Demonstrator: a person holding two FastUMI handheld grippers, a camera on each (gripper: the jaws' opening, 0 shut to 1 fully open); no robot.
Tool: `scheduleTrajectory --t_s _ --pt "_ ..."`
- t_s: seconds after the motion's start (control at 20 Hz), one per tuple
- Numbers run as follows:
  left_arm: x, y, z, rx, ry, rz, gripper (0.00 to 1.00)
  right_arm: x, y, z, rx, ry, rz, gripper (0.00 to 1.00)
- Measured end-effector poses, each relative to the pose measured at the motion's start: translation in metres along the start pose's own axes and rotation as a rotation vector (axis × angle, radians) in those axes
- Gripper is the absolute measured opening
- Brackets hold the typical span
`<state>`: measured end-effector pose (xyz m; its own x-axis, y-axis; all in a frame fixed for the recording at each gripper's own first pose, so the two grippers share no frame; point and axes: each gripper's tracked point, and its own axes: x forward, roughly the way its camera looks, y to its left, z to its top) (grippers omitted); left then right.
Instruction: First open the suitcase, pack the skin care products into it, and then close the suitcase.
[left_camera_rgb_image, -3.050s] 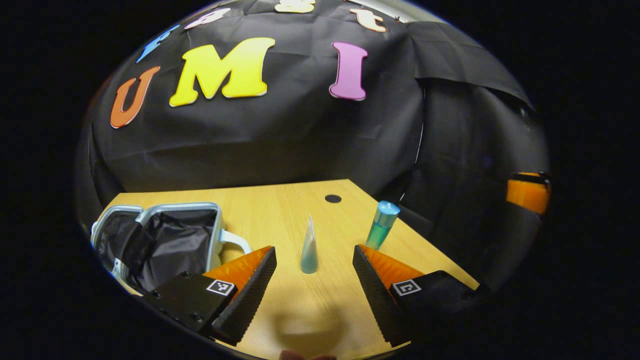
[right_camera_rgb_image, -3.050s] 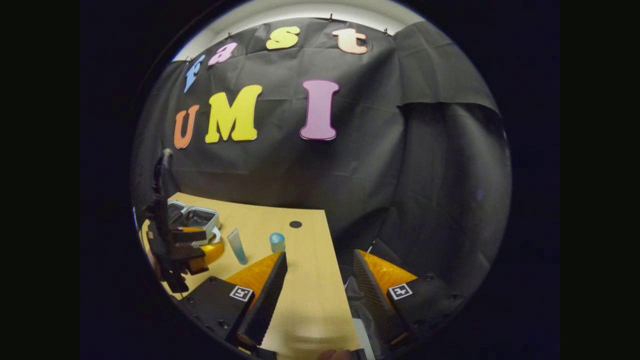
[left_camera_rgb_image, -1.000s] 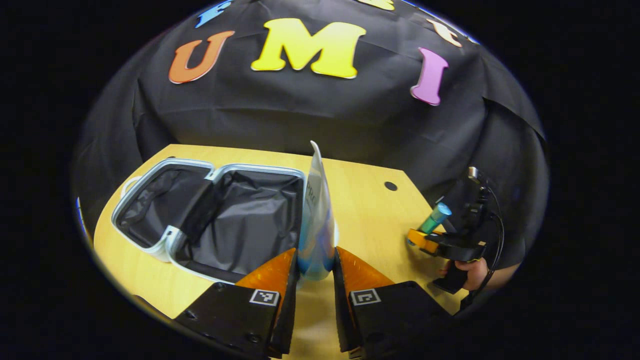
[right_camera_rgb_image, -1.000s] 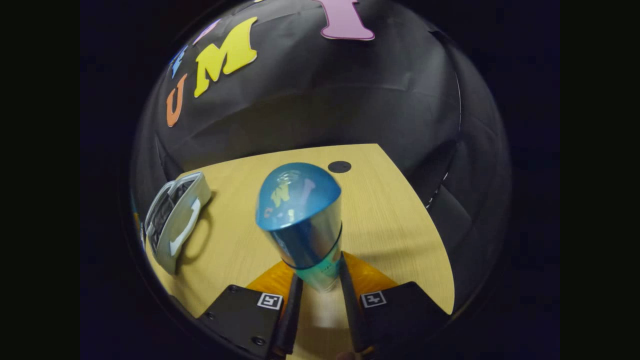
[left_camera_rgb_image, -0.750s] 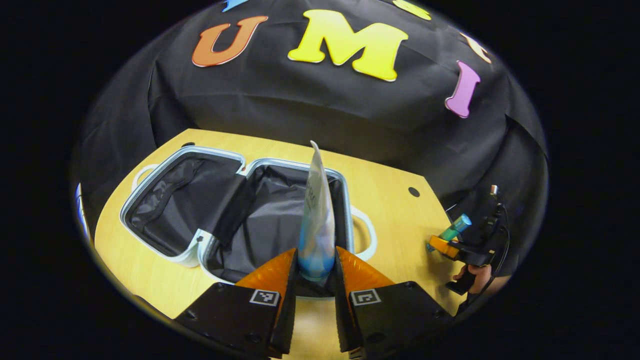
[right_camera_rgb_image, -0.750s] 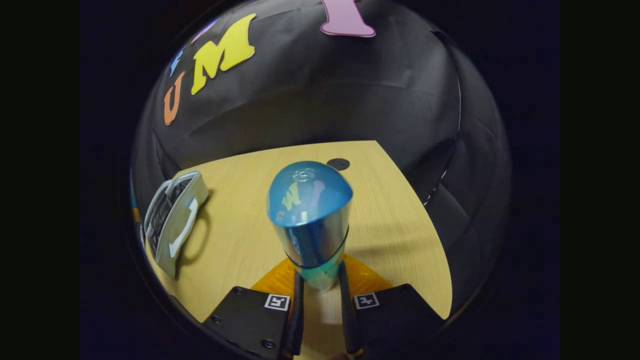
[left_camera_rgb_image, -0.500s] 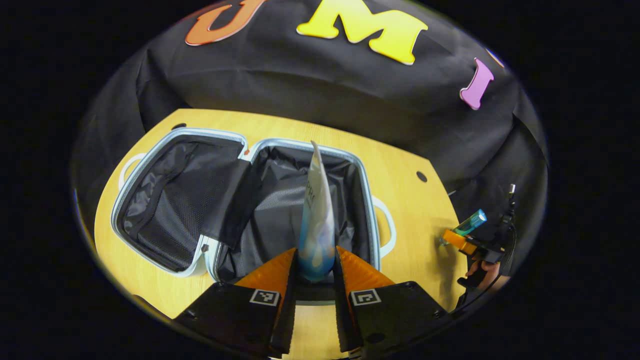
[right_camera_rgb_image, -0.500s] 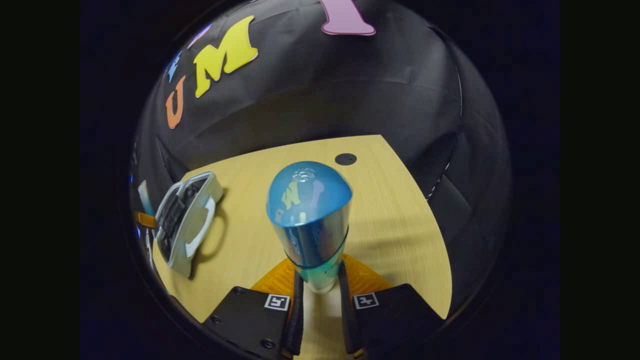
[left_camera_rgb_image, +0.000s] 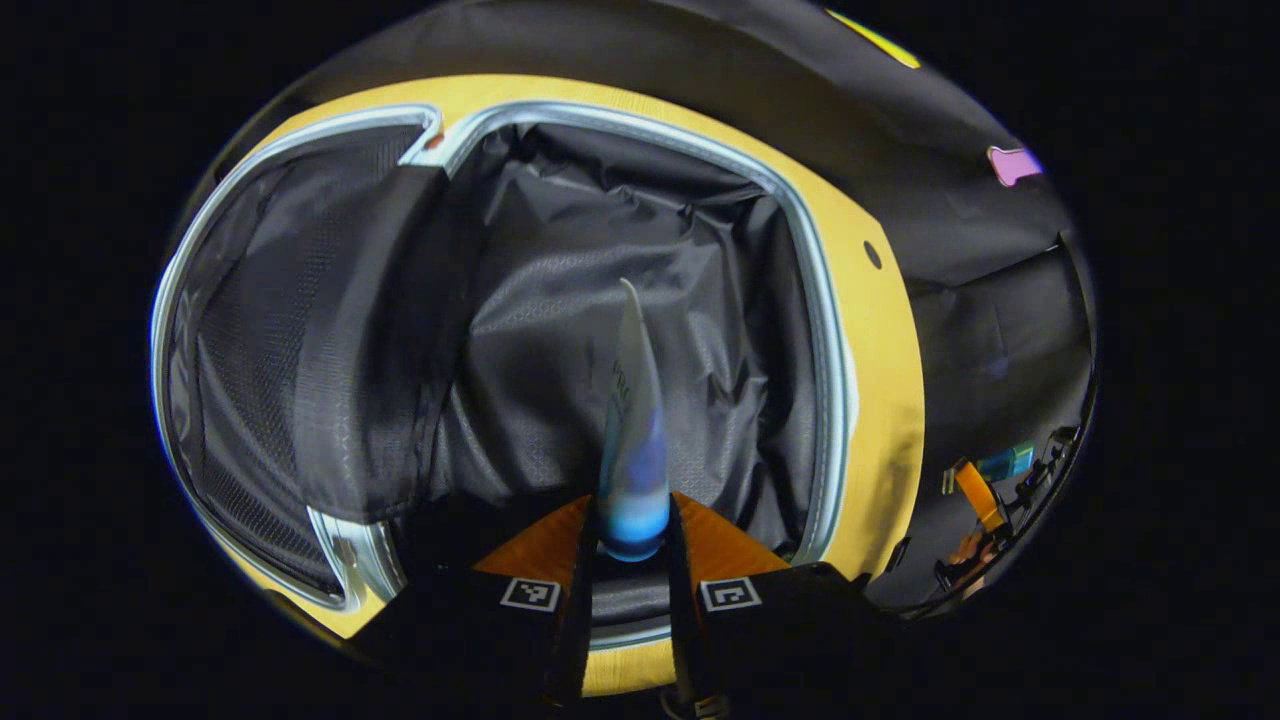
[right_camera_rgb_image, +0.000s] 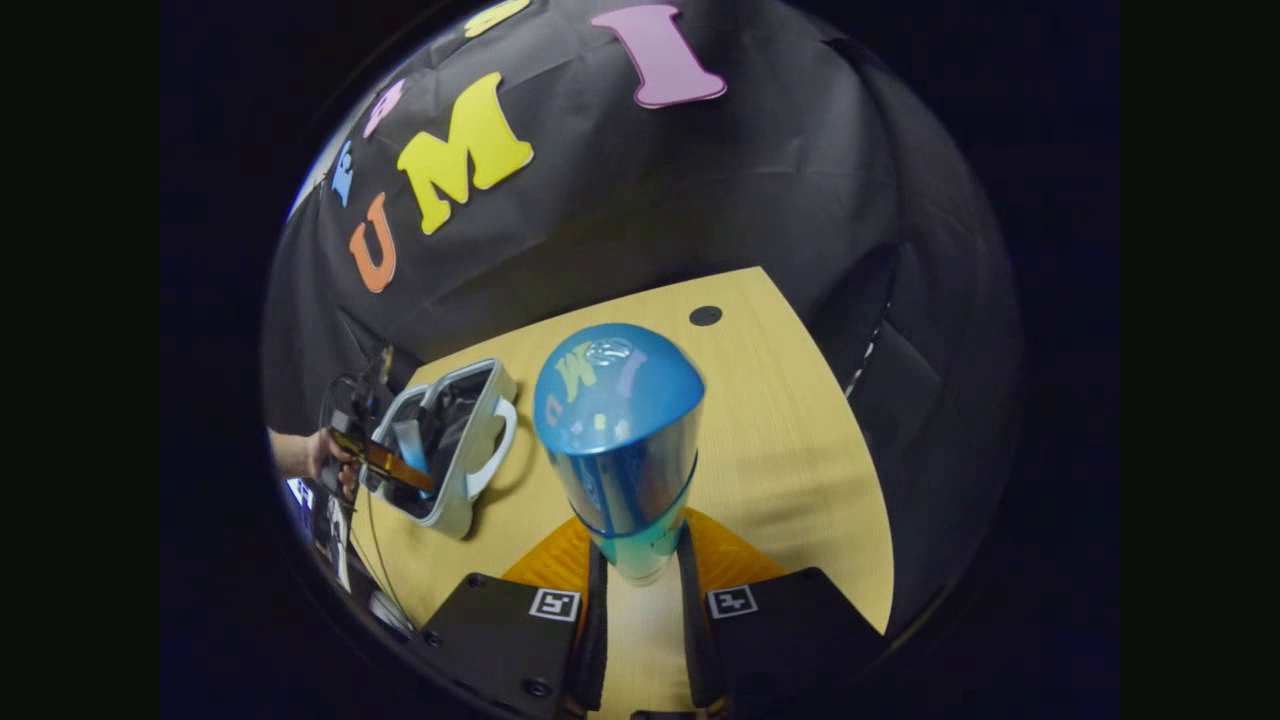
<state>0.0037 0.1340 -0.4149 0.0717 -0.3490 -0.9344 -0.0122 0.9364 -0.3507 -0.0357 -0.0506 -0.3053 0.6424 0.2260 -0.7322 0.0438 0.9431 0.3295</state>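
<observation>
The suitcase (left_camera_rgb_image: 822, 330) lies open on the wooden table, both halves lined in black fabric. My left gripper (left_camera_rgb_image: 630, 545) is shut on a white and blue tube (left_camera_rgb_image: 632, 430), which points down into the right-hand half. In the right gripper view, my right gripper (right_camera_rgb_image: 640, 580) is shut on a bottle with a shiny blue cap (right_camera_rgb_image: 615, 450), held above the table to the right of the suitcase (right_camera_rgb_image: 470, 455). There the left gripper (right_camera_rgb_image: 385, 462) with its tube (right_camera_rgb_image: 410, 445) hangs over the open case, held by a hand (right_camera_rgb_image: 325, 455).
The wooden table (right_camera_rgb_image: 790, 460) has a round cable hole (right_camera_rgb_image: 705, 316) near its far edge. Black cloth walls close in behind and to the right. In the left gripper view the right gripper (left_camera_rgb_image: 975, 490) sits at the far right, off the table's edge.
My left gripper has carried the tube from over the table down low over the suitcase's right half. The right gripper keeps the bottle and has turned a little toward the case.
</observation>
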Motion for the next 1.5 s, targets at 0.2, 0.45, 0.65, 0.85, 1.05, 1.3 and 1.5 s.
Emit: scheduleTrajectory --t_s 0.2,0.45,0.65,0.85,1.05,1.3,1.5 --pt "0.007 0.013 0.007 0.006 0.089 0.036 0.37 -0.027 0.001 0.004 -0.002 -0.009 0.002 0.29" --pt "0.006 0.014 0.002 0.04 0.221 0.059 0.37 -0.043 0.01 0.005 0.012 -0.008 0.009 0.29" --pt "0.007 0.014 0.001 0.051 0.25 0.061 0.43 -0.048 0.031 0.002 -0.022 -0.001 0.022 0.29" --pt "0.001 0.014 -0.001 0.029 0.226 0.029 0.58 -0.046 0.076 0.0 -0.093 0.026 0.079 0.29" --pt "-0.019 0.015 -0.002 0.045 0.161 0.003 0.8 -0.032 0.144 -0.003 -0.199 0.093 0.184 0.29" --pt "-0.092 -0.007 0.013 0.162 -0.156 -0.015 1.0 0.02 0.262 -0.019 -0.268 0.302 0.327 0.29" --pt "-0.152 -0.022 0.005 0.188 -0.529 0.012 0.99 0.089 0.31 -0.053 -0.254 0.53 0.272 0.29"
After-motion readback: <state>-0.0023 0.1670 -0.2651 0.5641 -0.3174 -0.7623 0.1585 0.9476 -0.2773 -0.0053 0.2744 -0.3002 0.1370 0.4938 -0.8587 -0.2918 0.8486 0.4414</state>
